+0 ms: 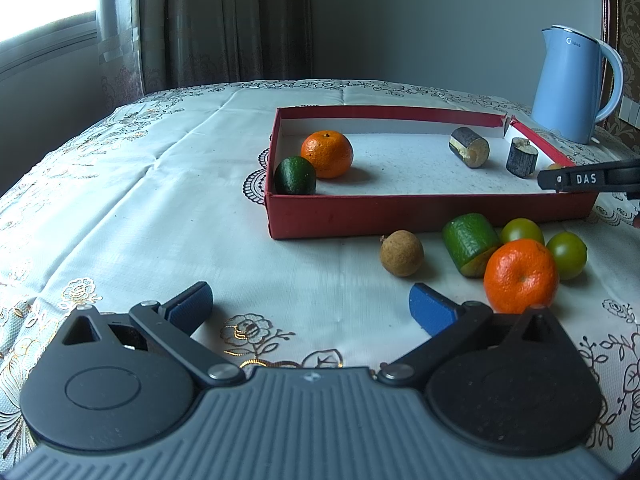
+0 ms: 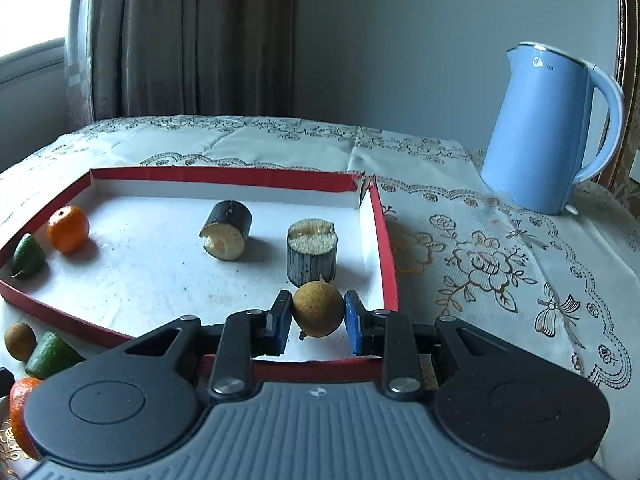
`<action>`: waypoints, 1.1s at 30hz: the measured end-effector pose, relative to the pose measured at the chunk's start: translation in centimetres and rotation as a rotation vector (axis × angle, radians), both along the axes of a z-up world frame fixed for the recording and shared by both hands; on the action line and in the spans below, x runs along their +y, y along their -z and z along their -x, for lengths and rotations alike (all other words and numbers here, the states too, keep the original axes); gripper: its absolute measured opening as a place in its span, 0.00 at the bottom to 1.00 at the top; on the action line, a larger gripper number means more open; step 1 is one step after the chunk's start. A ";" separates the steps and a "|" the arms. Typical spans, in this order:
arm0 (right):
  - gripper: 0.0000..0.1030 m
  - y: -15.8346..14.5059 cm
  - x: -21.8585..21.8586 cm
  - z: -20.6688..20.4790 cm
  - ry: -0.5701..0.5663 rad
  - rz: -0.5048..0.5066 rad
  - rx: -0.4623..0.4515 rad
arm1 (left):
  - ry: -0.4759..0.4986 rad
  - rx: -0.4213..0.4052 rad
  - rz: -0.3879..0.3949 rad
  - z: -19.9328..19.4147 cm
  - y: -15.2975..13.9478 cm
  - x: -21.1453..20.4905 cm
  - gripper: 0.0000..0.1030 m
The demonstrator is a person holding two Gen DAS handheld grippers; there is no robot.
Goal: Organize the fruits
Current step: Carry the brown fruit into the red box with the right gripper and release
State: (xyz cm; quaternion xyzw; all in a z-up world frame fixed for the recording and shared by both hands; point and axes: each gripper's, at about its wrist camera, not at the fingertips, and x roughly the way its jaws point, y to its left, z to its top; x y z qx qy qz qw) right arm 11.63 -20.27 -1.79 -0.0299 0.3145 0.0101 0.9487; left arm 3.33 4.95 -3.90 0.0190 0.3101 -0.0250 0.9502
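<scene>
My right gripper [image 2: 318, 318] is shut on a small brown longan [image 2: 318, 309], held over the near right corner of the red box [image 2: 386, 240]. Inside the box lie an orange [image 2: 68, 228], a green lime [image 2: 27, 256] and two dark sugarcane pieces [image 2: 226, 235] [image 2: 312, 250]. In the left wrist view my left gripper [image 1: 310, 308] stands open above the cloth, nothing between its blue pads. In front of the box [image 1: 400, 214] sit another longan [image 1: 401, 253], a cut green fruit [image 1: 470, 245], an orange [image 1: 521, 276] and two green tomatoes [image 1: 522, 231] [image 1: 567, 255]. The right gripper's arm [image 1: 588, 179] reaches in from the right.
A light blue kettle [image 2: 548, 132] stands on the patterned tablecloth [image 2: 500, 264] to the right of the box. Curtains [image 1: 200, 20] and a window are behind the table. The table edge curves away on the left.
</scene>
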 end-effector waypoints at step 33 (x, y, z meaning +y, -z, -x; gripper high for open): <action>0.61 -1.5 -1.5 4.0 -0.001 -0.117 -0.113 | 0.001 0.001 0.002 0.0 0.0 0.0 1.00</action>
